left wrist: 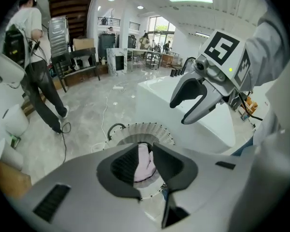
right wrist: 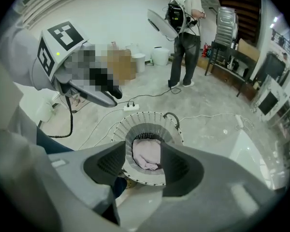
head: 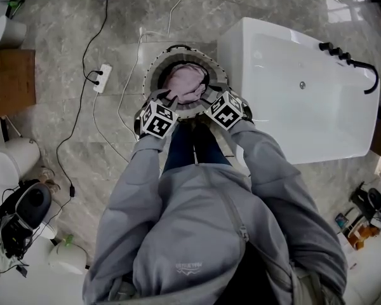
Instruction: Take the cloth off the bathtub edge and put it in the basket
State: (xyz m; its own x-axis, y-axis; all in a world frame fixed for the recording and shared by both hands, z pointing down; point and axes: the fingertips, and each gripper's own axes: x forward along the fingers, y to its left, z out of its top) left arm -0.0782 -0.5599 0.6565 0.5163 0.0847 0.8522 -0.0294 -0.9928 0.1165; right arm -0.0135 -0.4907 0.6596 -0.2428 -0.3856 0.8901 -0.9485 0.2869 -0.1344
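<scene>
Cloth (head: 185, 82) lies bunched inside basket (head: 153, 68), below and just ahead of both claws. Nothing is draped on the bathtub (head: 286, 56) edge.

Left claw (left wrist: 145, 149): jaws narrowly apart, cloth showing through the gap, no clamp evident.

Right claw (right wrist: 143, 146): jaws wider apart, nothing held.

Judged step: release and withdraw. To do it well, hold both jaws parted and lift straight up off the near rim, so no fold snags and trails out.

Floor (head: 47, 132): glossy grey marble, probably slick. Bathtub sits right of the right claw. Power strip (head: 102, 78) and cables (head: 82, 107) lie left of the left claw. A person (right wrist: 183, 37) stands beyond.
</scene>
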